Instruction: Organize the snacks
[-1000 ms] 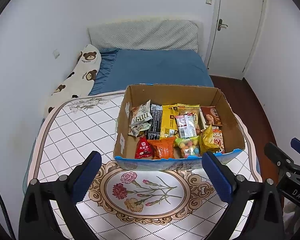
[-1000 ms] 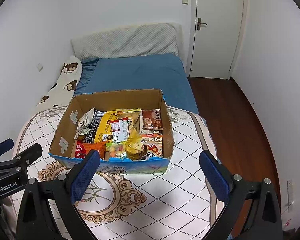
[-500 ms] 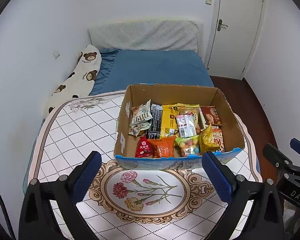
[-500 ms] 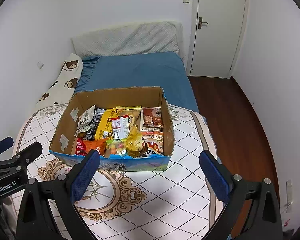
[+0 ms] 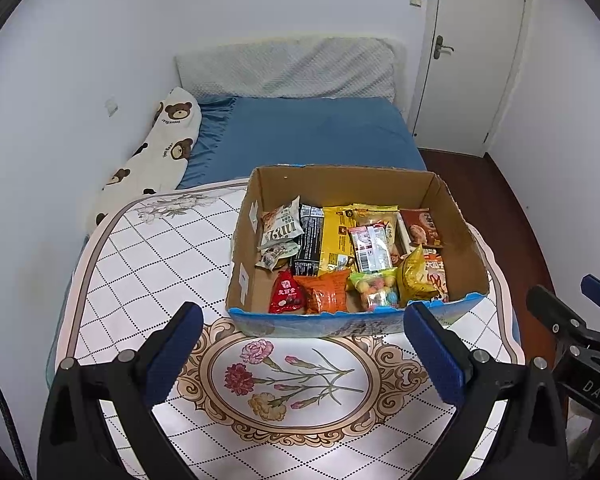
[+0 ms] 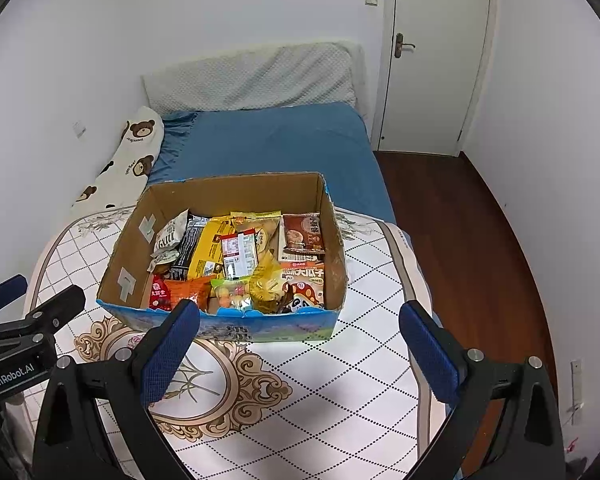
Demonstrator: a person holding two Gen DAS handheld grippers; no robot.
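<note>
The snacks [image 5: 340,256] lie packed inside the cardboard box [image 5: 456,232] — nothing visible outside it. Left gripper [image 5: 300,354] and right gripper [image 6: 296,350] hover before the box, spread wide, empty — organizing looks largely done.

Both views are evenly and fairly brightly lit by soft, cool indoor light that seems to fall from overhead — no lamp or window shows. Shadows are faint: a soft one lies on the patterned cloth [image 6: 332,384] close under the near wall of the cardboard box [image 6: 236,326], and the box's inner walls look dimmer. Shiny snack wrappers [image 5: 418,276] catch small glints, without heavy glare. Focus is sharp across the middle. The fisheye bends the door [image 5: 476,52] and the white walls [image 5: 80,40] — and the corners fall into black vignette.
</note>
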